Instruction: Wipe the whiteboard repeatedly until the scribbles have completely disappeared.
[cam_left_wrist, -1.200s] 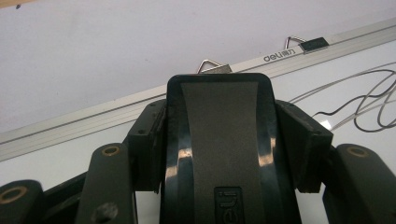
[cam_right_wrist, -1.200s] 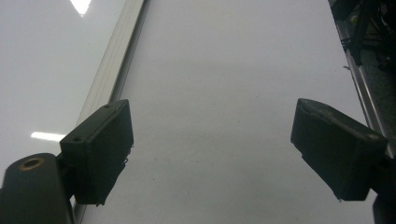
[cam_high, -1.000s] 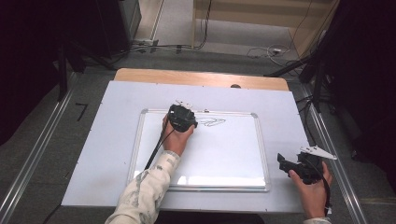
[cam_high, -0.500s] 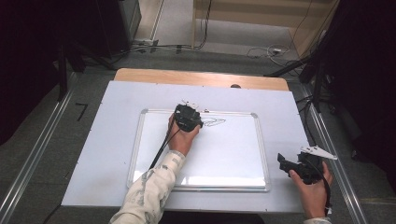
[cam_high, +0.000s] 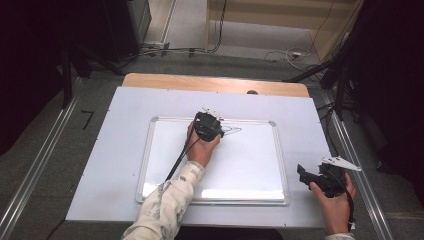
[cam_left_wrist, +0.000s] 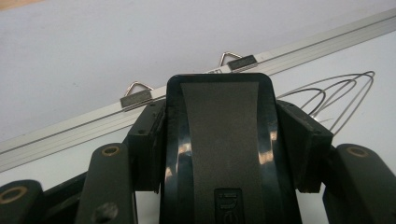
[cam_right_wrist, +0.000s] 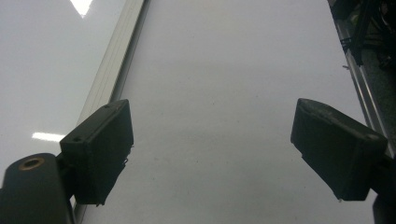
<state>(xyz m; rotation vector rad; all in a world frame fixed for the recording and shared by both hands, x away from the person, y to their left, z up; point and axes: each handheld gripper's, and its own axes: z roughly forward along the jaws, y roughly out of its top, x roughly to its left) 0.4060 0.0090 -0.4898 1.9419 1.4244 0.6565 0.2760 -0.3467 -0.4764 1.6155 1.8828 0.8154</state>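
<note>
Tool (cam_high: 209, 124) on the left is clamped on an eraser (cam_left_wrist: 219, 140) near the whiteboard's (cam_high: 250, 170) top edge, beside the scribbles (cam_left_wrist: 336, 95); uneven pressure could leave streaks. Right tool (cam_right_wrist: 212, 154) is held open, empty.

We see a table (cam_high: 150, 82) with a wooden far edge, covered by a pale sheet (cam_high: 115, 150). A silver-framed whiteboard (cam_high: 250, 165) lies flat at the sheet's middle, with a few thin curved marker lines (cam_high: 232, 130) near its far edge.
</note>
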